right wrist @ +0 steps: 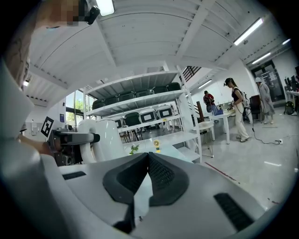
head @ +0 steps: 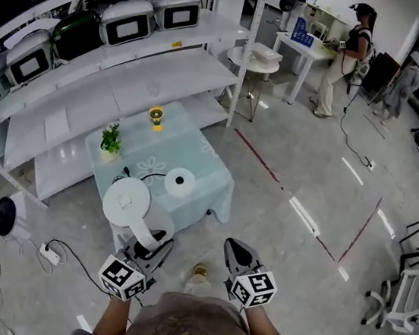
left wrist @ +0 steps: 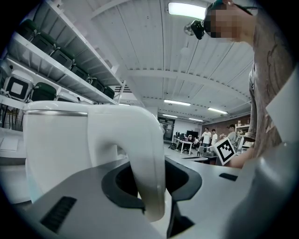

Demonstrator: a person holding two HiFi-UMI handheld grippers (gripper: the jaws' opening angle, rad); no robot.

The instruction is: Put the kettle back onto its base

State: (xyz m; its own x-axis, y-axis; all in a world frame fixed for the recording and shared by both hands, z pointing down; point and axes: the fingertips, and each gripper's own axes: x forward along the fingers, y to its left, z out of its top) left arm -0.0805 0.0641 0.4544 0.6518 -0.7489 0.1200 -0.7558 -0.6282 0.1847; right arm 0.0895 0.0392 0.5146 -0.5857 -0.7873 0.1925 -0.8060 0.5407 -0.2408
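A white kettle point(head: 127, 202) hangs in the air just short of the near edge of a low table point(head: 210, 172) covered with a pale blue cloth. My left gripper point(head: 154, 241) is shut on the kettle's handle point(left wrist: 145, 158), which runs down between the jaws in the left gripper view. The round white base point(head: 179, 181) lies on the cloth with its black cord trailing left, beyond and to the right of the kettle. My right gripper point(head: 232, 249) is level with the left one, to the right of the kettle, and its pads point(right wrist: 159, 173) meet on nothing.
A small potted plant point(head: 110, 141) and a yellow ornament point(head: 156, 116) stand on the table's far side. White shelving point(head: 130, 76) with several appliances runs behind it. A power strip point(head: 50, 254) lies on the floor at left. People point(head: 346, 58) stand far off; chairs point(head: 407, 296) at right.
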